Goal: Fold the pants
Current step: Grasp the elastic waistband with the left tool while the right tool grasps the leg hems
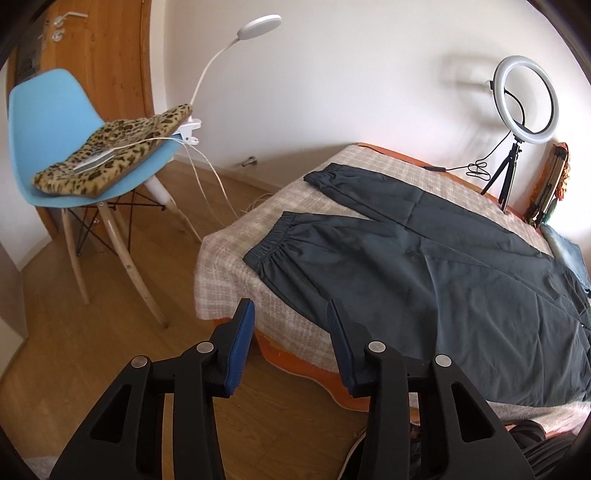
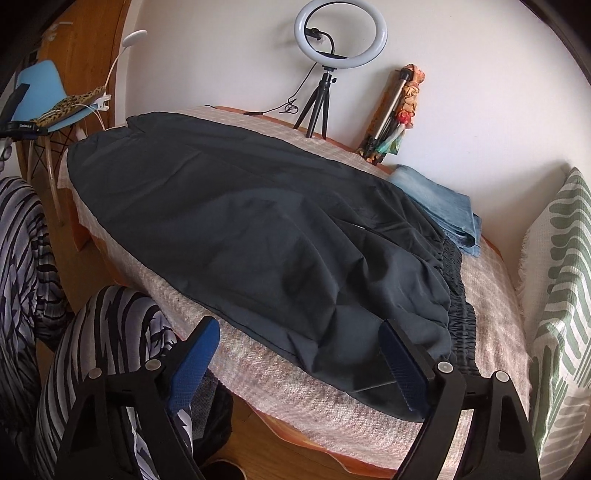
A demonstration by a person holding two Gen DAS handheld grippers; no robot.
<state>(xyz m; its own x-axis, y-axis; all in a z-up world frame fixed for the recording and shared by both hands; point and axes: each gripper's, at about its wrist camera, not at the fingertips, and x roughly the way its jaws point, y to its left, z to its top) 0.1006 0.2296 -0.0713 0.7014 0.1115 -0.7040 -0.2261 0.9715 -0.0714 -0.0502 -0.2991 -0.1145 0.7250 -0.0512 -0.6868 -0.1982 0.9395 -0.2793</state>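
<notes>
Lying flat: black pants [image 1: 461,258] spread on the bench [image 1: 229,266], on a checked beige cloth, both legs apart, cuffs toward the blue chair [image 1: 48,122].
Left gripper [image 1: 291,317]: open, holding nothing, near the closer cuff.
Right gripper [image 2: 299,343]: wide open, at the waistband end.
Behind: ring light [image 2: 340,35], folded jeans [image 2: 439,203].
</notes>
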